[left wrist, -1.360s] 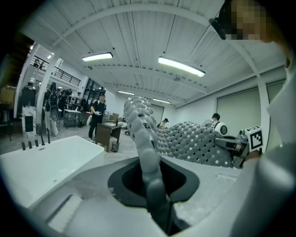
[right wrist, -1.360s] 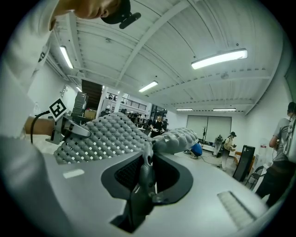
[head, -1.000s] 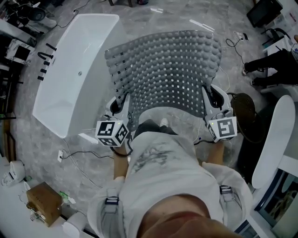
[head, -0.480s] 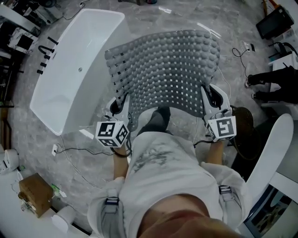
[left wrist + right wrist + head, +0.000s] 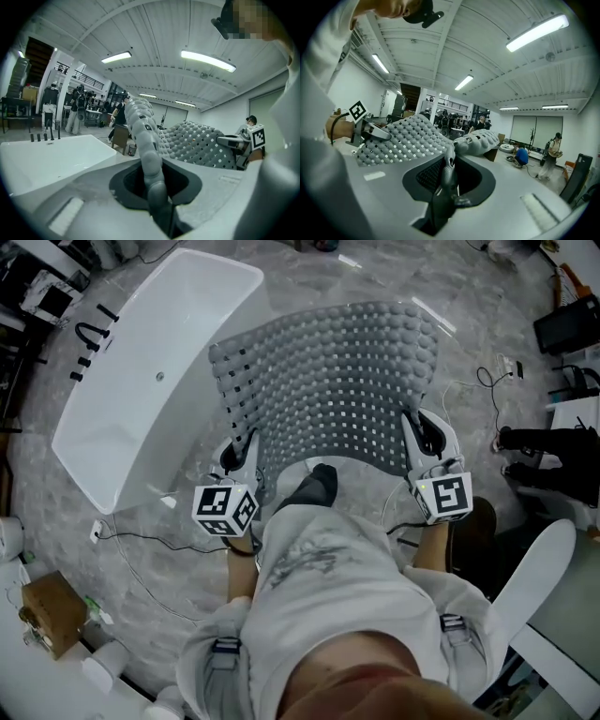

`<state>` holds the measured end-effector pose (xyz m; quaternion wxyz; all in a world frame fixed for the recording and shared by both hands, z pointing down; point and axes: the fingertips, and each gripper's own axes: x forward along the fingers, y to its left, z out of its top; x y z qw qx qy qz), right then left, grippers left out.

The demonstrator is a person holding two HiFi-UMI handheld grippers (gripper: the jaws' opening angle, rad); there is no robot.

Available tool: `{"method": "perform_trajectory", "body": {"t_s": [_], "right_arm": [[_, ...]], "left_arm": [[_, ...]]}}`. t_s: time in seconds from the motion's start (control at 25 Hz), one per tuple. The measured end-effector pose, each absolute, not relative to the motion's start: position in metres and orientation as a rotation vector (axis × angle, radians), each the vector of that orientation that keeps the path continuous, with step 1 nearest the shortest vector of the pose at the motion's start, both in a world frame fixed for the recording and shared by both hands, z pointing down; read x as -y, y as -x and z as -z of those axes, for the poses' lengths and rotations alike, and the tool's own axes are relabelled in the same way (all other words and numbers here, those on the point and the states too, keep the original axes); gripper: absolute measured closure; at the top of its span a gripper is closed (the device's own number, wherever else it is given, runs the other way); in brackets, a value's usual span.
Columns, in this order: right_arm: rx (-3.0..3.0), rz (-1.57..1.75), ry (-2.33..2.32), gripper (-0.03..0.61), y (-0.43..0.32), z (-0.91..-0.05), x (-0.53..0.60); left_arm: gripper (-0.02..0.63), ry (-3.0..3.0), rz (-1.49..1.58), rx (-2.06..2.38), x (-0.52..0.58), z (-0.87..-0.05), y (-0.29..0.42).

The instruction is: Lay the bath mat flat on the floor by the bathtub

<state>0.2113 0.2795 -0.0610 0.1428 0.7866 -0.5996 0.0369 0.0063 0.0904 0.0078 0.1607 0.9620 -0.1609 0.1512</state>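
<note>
Grey mat held out flat above the floor, left gripper and right gripper each pinching a near corner, white bathtub at ten o'clock

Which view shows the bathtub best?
The head view: the whole white bathtub shows from above, outline and basin alike, just left of the bath mat. The left gripper view catches only part of its rim at a low angle. The right gripper view shows none of it.
</note>
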Motion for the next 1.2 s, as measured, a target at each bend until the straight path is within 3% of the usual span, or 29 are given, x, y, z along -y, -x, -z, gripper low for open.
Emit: {"method": "perform_trajectory", "body": {"t_s": [0.44, 1.2], "right_arm": [[1.838, -0.094, -2.130, 0.523, -0.294, 0.047, -0.199], [1.958, -0.146, -1.950, 0.522, -0.329, 0.006, -0.113]], "left_arm": [[0.555, -2.705, -0.424, 0.553, -0.036, -0.029, -0.078], [0.554, -2.556, -0.403, 0.760, 0.004, -0.070, -0.084]]}}
